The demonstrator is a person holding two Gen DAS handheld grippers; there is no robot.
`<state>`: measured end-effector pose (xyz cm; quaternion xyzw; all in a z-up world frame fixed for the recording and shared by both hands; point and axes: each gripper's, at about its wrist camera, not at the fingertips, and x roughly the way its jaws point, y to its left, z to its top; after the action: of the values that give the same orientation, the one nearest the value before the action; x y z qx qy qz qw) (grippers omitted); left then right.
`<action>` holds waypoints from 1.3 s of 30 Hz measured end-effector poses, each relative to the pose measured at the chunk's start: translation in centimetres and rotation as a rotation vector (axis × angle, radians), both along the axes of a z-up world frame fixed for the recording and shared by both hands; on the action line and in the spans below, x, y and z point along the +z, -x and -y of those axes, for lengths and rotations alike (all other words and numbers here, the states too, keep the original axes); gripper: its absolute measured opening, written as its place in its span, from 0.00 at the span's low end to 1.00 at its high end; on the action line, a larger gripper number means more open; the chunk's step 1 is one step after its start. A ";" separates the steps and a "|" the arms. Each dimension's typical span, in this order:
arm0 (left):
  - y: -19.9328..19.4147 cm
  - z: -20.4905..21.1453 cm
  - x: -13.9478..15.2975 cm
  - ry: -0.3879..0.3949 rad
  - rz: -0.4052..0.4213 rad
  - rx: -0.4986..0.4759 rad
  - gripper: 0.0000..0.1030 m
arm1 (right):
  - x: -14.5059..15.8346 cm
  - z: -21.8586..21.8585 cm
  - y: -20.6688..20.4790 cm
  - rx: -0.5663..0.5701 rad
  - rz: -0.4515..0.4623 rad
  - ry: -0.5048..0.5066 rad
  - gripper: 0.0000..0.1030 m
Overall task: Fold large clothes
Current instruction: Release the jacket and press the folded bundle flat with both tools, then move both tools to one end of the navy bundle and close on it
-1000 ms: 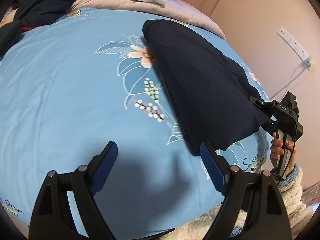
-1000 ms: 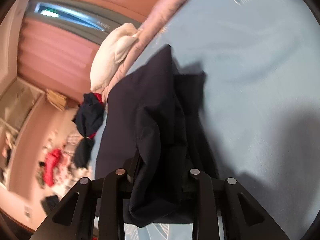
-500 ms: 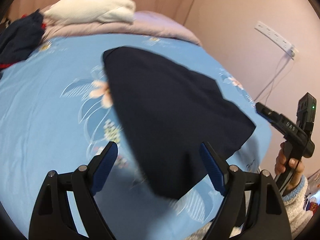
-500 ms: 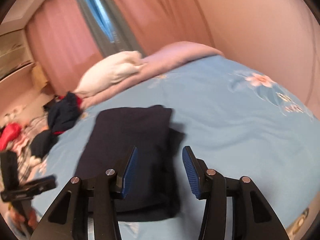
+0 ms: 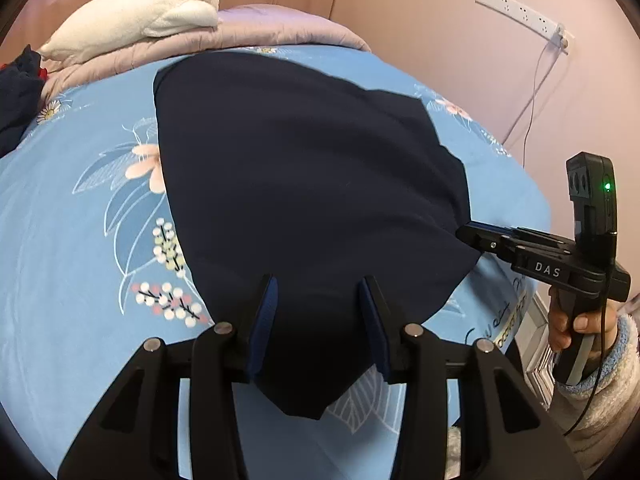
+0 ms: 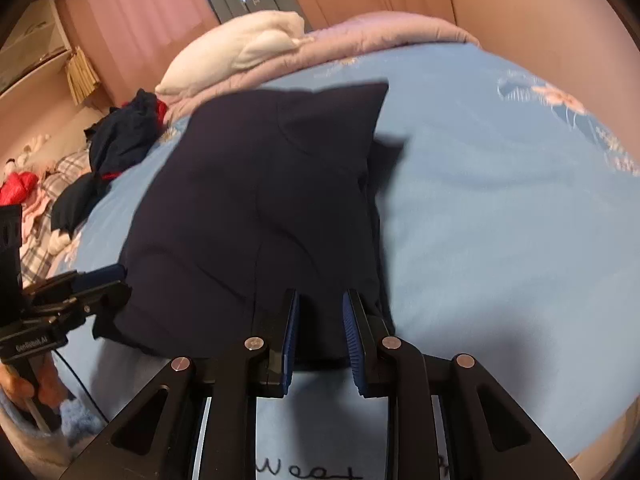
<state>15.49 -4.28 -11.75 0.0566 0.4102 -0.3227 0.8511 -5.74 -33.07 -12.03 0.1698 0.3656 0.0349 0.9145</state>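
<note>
1. the folded navy garment (image 5: 304, 184) lies on the blue floral bed (image 5: 80, 248), white pillow (image 5: 132, 16) at 11 o'clock.
2. left claw (image 5: 318, 322): jaws apart, just been closing, straddling the near hem without pressing it.
3. right claw (image 6: 318, 330): jaws just been closing, a narrow gap left, over the hem at 6 o'clock, unclamped.

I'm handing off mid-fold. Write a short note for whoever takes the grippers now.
Left gripper: fingers have just been closing, near corner of the dark garment between them, grip not confirmed.
Right gripper: fingers have just been closing over the garment's near edge, pads not clearly pressing.
Garment lies partly folded on the blue floral bedspread, pillow at the far end.
Done: earlier folds.
Left: probably one more fold, then smoothing.
</note>
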 end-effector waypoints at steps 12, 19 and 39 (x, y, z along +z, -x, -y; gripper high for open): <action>1.0 -2.1 0.0 0.065 -0.027 0.024 0.41 | 0.5 0.0 1.5 -0.004 0.007 -0.038 0.25; 1.5 -1.8 -0.2 0.060 -0.013 0.043 0.41 | -0.4 -0.4 0.8 -0.015 -0.029 -0.056 0.25; 2.5 -5.5 -0.7 0.061 -0.073 0.132 0.68 | 1.3 1.1 3.3 -0.091 -0.060 -0.076 0.35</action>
<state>13.04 1.18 -12.43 -0.0084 0.4339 -0.2803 0.8562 -9.02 -34.21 -10.75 0.2218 0.3831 0.0019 0.8967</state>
